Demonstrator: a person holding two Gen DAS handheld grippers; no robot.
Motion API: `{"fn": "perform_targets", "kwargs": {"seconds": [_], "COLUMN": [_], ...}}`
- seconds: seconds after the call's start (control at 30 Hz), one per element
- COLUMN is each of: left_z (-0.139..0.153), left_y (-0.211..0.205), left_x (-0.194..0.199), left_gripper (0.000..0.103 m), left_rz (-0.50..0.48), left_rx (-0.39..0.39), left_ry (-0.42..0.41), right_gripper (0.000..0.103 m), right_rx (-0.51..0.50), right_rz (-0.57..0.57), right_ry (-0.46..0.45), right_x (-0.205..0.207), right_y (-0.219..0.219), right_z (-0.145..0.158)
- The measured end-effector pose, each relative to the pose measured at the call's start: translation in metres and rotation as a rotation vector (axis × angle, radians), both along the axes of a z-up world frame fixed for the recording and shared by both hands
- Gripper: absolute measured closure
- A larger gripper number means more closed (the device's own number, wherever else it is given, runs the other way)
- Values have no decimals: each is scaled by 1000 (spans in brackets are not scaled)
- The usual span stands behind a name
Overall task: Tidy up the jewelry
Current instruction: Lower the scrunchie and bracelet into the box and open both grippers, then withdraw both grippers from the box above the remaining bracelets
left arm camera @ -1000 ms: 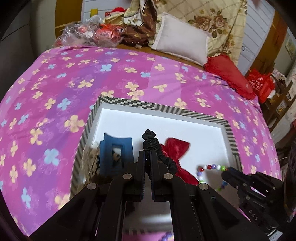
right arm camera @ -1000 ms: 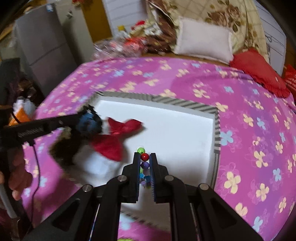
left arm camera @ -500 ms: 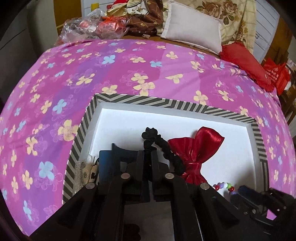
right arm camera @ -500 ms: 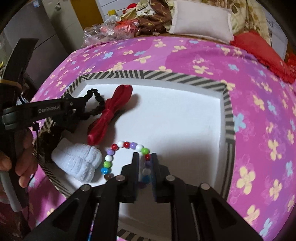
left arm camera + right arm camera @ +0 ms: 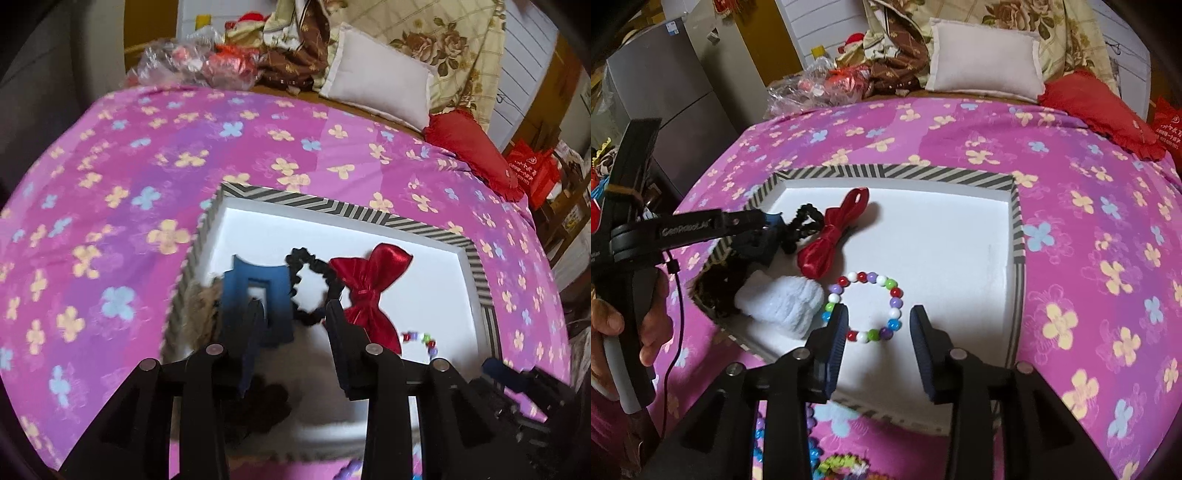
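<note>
Both my tools have just been opening. My right tool [image 5: 875, 325] stands spread around the multicoloured bead bracelet [image 5: 864, 306], released flat in the white striped-rim tray [image 5: 1015, 236]; my left tool [image 5: 291, 321] gapes, empty, above the black scrunchie [image 5: 310, 284]. I should lift straight up, snagging nothing.

Black two-finger hand-held grippers, matte plastic throughout.

Left gripper [image 5: 291, 317] and right gripper [image 5: 875, 325] alike in build: angular black linkage arms with round silver screw heads at the pivots, flat fingers faced with ribbed dark-blue pads [image 5: 837, 343]. Seen from the right wrist, white lettering on the left gripper's side bar, thin black cable hanging below, pale grey handle wrapped by a hand [image 5: 613, 328].
</note>
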State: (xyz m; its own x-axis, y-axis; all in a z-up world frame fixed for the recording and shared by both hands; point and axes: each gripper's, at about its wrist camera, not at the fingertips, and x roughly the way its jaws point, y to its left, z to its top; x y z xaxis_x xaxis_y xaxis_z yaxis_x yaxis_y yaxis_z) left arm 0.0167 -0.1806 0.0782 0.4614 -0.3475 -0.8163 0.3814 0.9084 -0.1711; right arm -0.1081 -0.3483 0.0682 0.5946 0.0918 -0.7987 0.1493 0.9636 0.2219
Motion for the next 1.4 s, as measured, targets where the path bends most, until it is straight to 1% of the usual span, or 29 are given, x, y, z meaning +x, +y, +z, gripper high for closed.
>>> {"fn": "perform_targets", "kwargs": {"seconds": [0.17, 0.3, 0.4, 0.57, 0.67, 0.9, 1.13, 1.4], "left_z": [8, 5, 1, -3, -5, -6, -7, -9], "left_y": [19, 32, 41, 54, 59, 62, 66, 66], "left_x": [-34, -63, -81, -107, -120, -149, -171, -191], "left_gripper": [69, 69, 69, 69, 69, 69, 69, 69], "left_rz": [-3, -4, -4, 15, 32, 32, 42, 48], "left_rx": [34, 70, 78, 97, 100, 89, 84, 87], "left_ry": [-50, -64, -71, -105, -104, -102, -99, -112], "right_gripper": [65, 65, 65, 58, 55, 51, 42, 42], "right_rx": [-12, -5, -2, -17, -21, -38, -37, -32], "right_rz": [-7, -13, -16, -27, -25, -17, -6, 1], "right_ry": [-22, -36, -44, -45, -52, -64, -78, -91], "right_x": [-21, -40, -54, -76, -88, -111, -133, -150], "right_y": [11, 21, 26, 33, 38, 50, 64, 72], "right_z": [6, 9, 10, 12, 16, 25, 28, 28]}}
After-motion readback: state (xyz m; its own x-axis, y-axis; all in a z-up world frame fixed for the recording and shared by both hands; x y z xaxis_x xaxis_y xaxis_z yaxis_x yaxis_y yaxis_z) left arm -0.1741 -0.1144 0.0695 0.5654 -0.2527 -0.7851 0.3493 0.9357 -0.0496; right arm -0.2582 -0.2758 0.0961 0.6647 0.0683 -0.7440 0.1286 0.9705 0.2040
